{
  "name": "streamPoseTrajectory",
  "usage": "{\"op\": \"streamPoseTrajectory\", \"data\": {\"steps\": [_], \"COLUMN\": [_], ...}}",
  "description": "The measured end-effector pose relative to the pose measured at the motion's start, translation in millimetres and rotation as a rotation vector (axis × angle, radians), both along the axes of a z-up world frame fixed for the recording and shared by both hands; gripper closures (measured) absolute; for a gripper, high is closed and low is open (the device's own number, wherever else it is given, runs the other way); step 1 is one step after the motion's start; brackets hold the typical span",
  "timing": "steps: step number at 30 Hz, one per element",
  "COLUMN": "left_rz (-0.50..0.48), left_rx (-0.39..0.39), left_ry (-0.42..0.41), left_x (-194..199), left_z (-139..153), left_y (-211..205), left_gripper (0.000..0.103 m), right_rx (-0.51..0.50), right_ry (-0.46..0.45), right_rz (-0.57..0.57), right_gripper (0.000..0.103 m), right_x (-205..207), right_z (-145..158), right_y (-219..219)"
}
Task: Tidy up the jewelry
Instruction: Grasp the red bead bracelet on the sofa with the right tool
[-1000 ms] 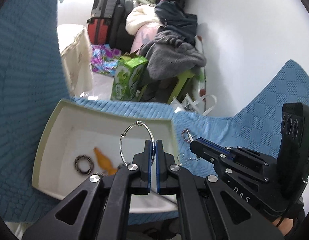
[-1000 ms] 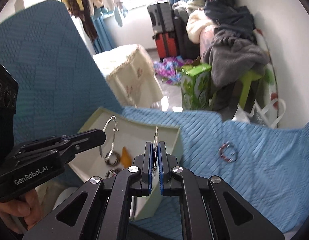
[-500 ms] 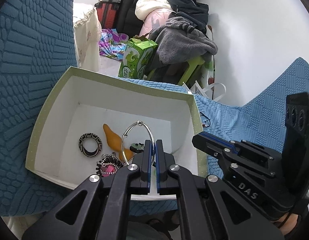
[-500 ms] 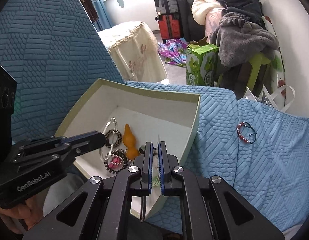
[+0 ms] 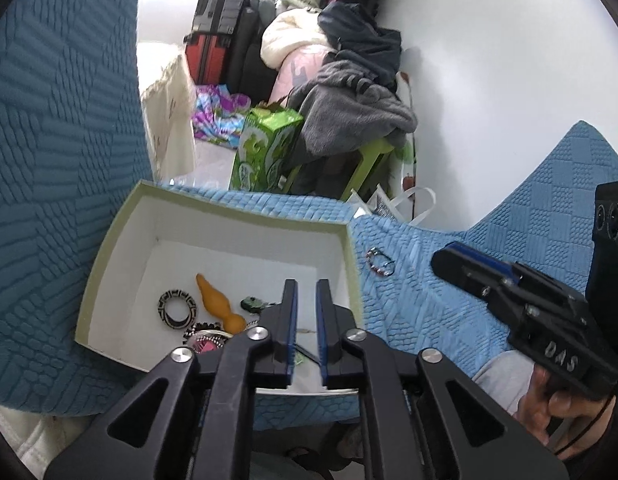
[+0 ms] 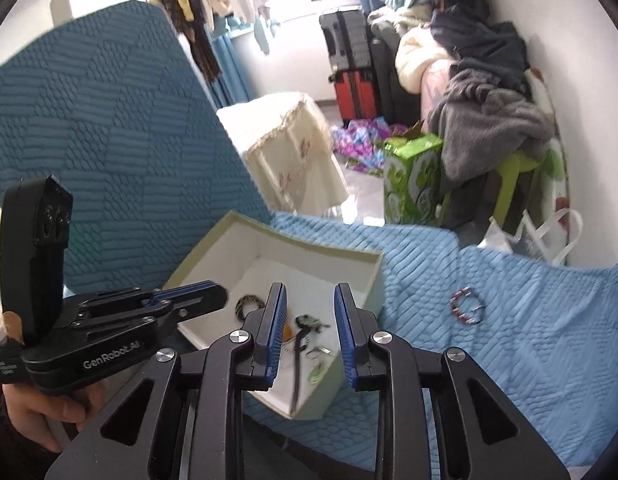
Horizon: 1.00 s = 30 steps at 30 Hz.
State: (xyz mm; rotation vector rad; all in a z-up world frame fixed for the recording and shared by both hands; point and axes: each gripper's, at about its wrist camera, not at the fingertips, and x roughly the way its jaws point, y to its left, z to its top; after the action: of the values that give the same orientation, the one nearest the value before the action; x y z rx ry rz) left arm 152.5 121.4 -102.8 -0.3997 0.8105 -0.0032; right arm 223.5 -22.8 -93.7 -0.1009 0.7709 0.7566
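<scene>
Right wrist view: both grippers, left [image 6: 197, 294] and right [image 6: 311, 312], have just been opening, nothing between them, above the box [image 6: 373, 280], where a dark hairpin [image 6: 297, 364] lies pointing twelve to six o'clock

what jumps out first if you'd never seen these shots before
The eye goes to the open white box on the blue quilted cover, with an orange gourd-shaped piece, a patterned ring and other jewelry on its floor. Both black claws hang over it, the left claw and the right claw, jaws just opened and empty. One beaded bracelet lies alone on the cover, right of the box.
</scene>
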Motion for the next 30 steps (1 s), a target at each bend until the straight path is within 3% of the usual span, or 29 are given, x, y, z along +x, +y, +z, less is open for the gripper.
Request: {"op": "streamPoseTrajectory", "data": {"steps": [3,7,9,16,25,30], "left_rz": [0.014,0.03,0.046,0.059,0.038,0.004], "left_rx": [0.007,0.027,0.033,0.029,0.069,-0.005], "left_ry": [-0.029,-0.058,-0.067,-0.121,-0.081,-0.077], "left_x": [-6.7,-13.7,-16.8,-14.0,-6.9,-2.3], "left_z": [12.2,24.0,25.6,3.8,-25.2,-38.3], "left_y": [-4.7,-10.7,-11.1,-8.8,-13.0,-17.4], "left_gripper": [0.067,0.066,0.059,0.059,0.059,0.059], "right_rx": [0.0,-0.007,-0.019,-0.077,-0.215,-0.264], "right_ry": [-0.038,-0.045,-0.045,0.012,0.074,0.107], "right_rz": [-0.034,-0.083,-0.1,-0.142,-0.159,-0.159], "right_gripper": [0.08,0.08,0.08,0.08,0.087,0.087], "right_x": [5.4,21.1,28.8,64.9,109.9,130.1], "right_z": [8.5,2.8,-5.0,-60.1,-133.3,-156.7], "right_y": [-20.7,-48.9,-58.8,-70.3,-58.4,-55.4]}}
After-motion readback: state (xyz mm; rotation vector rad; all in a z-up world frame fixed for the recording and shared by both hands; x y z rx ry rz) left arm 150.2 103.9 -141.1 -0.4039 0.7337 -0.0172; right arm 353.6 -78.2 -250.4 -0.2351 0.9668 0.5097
